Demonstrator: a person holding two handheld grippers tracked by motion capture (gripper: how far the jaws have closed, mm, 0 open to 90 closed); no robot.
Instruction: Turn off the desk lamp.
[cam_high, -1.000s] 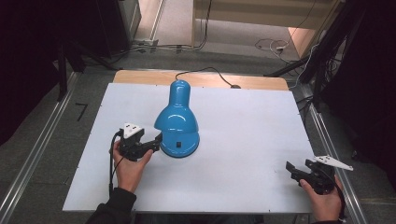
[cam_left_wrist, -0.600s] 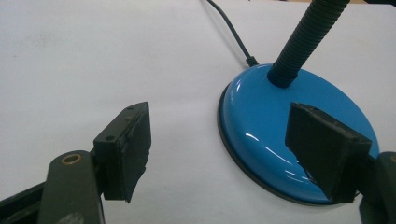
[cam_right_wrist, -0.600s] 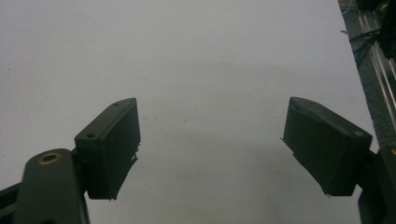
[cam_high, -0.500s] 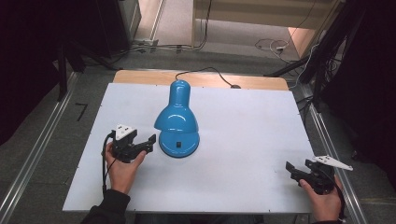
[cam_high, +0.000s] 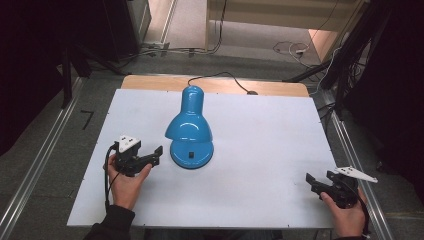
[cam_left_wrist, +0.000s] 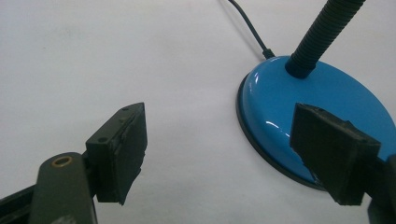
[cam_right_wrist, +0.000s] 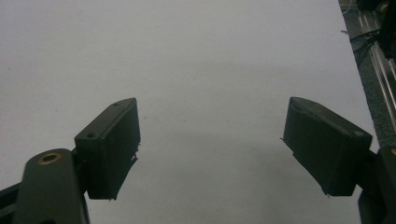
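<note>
A blue desk lamp (cam_high: 189, 127) stands on the white table (cam_high: 260, 150), its shade bent forward over its round base (cam_high: 192, 154). My left gripper (cam_high: 156, 155) lies just left of that base, apart from it, pointing at it. In the left gripper view the glossy blue base (cam_left_wrist: 317, 98) and black gooseneck (cam_left_wrist: 322, 32) lie ahead to the right. The left gripper (cam_left_wrist: 224, 154) is open; its jaws have just been opening, with nothing between them. My right gripper (cam_high: 312, 184) rests open near the table's front right corner, and its own view (cam_right_wrist: 215, 149) looks over bare table.
The lamp's black cable (cam_high: 220, 77) runs off the back edge over a wooden strip (cam_high: 150, 82). Metal rails (cam_high: 40, 165) flank the table on both sides. Loose cables lie on the floor (cam_high: 287, 47) beyond.
My left gripper has drawn back to the left, away from the lamp's base, and its jaws stand a little wider. The right gripper has stayed put.
</note>
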